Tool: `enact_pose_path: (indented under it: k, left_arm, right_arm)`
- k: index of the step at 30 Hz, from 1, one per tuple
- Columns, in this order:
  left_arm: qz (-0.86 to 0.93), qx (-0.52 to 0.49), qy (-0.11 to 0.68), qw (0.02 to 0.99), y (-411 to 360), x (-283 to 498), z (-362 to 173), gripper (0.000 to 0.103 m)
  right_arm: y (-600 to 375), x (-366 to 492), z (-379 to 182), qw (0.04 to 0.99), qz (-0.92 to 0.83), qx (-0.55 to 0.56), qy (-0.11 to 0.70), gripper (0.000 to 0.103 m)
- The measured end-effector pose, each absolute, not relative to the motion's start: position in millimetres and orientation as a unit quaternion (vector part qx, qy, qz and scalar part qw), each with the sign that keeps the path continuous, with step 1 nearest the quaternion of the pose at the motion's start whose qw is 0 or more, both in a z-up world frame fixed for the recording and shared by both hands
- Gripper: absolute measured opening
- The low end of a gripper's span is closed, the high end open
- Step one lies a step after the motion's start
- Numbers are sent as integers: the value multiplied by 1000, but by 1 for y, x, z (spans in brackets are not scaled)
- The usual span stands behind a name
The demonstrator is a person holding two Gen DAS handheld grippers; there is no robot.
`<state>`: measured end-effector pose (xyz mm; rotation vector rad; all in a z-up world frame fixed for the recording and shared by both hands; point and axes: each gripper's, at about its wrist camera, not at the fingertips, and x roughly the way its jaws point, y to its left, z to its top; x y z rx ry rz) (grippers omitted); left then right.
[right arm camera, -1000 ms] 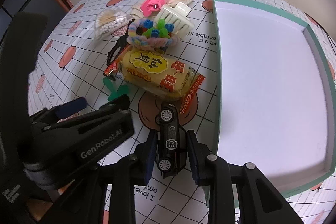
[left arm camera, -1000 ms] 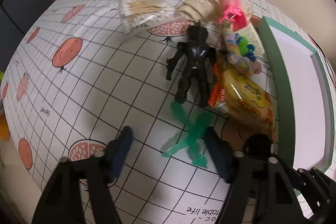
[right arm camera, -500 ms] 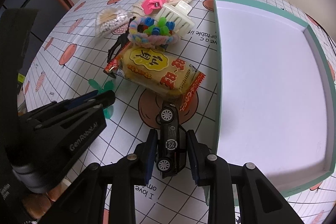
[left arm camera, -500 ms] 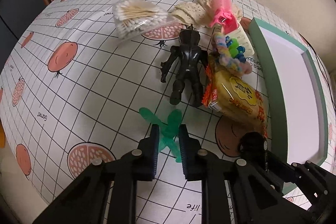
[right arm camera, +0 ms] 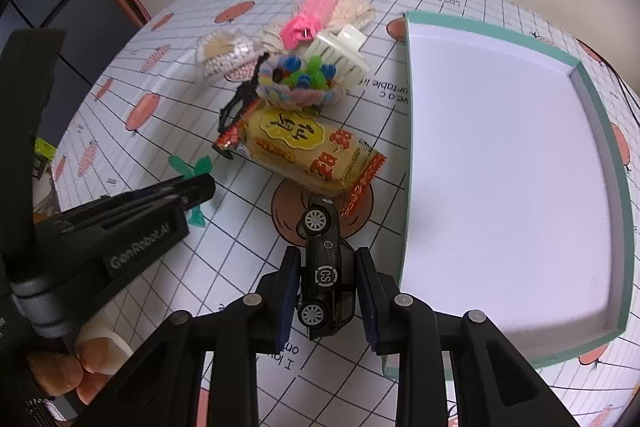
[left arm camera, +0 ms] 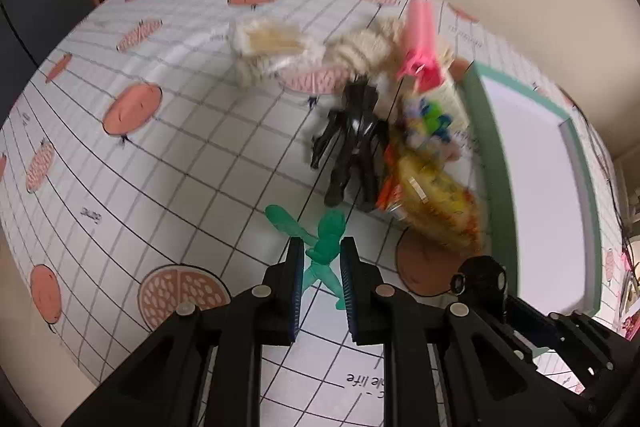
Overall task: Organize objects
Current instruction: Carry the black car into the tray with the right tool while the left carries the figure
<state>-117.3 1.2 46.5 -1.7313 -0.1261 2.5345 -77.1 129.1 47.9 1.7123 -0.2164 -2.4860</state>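
1. Your left gripper (left arm camera: 320, 259) is clenched on a green plastic toy (left arm camera: 322, 247) shaped like crossed blades. Its two blue-padded jaws pinch the toy's middle, just above the tablecloth (left arm camera: 180, 155).
2. Your right gripper (right arm camera: 326, 285) is clamped on a black toy car (right arm camera: 325, 263). The car lies on its side between the jaws, wheels facing the camera, its nose pointing away from you.
3. The tablecloth is white with a black grid and orange fruit prints.
4. To your right sits a shallow tray (right arm camera: 600, 115) with a green rim and a white floor. Nothing lies inside it. The car is just beside its near left wall.
5. A pile of loose things lies left of the tray, well ahead of both grippers.
6. Nearest is a yellow snack packet (right arm camera: 308, 147) with red crimped ends, one end touching the car's nose.
7. Behind the packet, a pastel knitted ring (right arm camera: 298, 93) holds small coloured pieces.
8. A black action figure (left arm camera: 354, 139) lies flat just left of the packet, feet pointing toward the green toy.
9. Farther back lie a cream comb (right arm camera: 340, 57), a pink clip (right arm camera: 316, 11), a bag of cotton swabs (right arm camera: 224, 57) and a beige lace cloth (left arm camera: 360, 51).
10. The left wrist view is blurred, so small detail in the pile is unclear there.
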Motion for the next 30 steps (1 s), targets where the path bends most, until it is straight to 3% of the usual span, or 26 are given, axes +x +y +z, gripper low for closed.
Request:
enact_pose_path:
  k: [11, 30]
  left_arm:
    - [857, -510, -51, 57, 15, -106, 82, 19]
    - [859, -489, -36, 147, 106, -94, 86, 19]
  right_arm:
    - [156, -65, 75, 42, -842, 531, -89, 30]
    - [288, -26, 70, -88, -839, 510, -169, 30]
